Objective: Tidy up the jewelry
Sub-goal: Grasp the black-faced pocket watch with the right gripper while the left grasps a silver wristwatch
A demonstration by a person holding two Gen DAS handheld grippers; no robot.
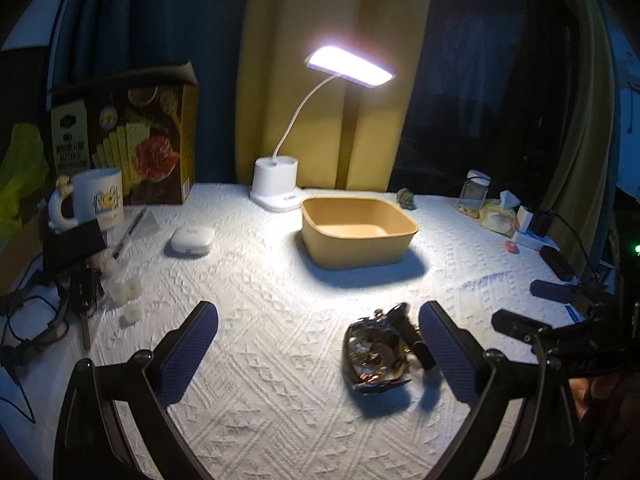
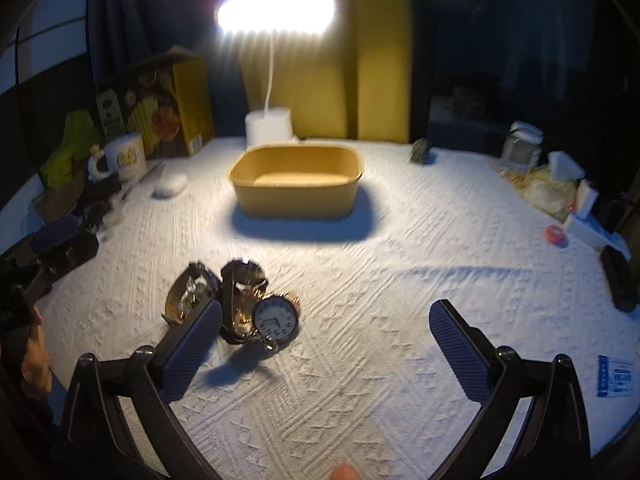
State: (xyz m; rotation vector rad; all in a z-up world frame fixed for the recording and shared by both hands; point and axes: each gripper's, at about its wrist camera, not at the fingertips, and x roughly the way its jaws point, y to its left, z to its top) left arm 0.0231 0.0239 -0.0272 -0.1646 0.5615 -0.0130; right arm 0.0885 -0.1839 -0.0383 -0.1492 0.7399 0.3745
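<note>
Both claws, left (image 1: 318,344) and right (image 2: 326,344), are held wide apart and empty. The jewelry (image 2: 236,304), a watch (image 2: 276,318) among it, is piled on the tabletop (image 2: 400,280) before the tub (image 2: 296,188).

The black left claw with blue ribbed pads (image 1: 318,354) hovers, fingers spread wide. The matching right claw (image 2: 326,354) likewise gapes, holding nothing.

both wrist views low over the table (image 1: 280,380), facing the lamp (image 1: 276,184) (shared: tan bin (image 2: 296,196))
</note>
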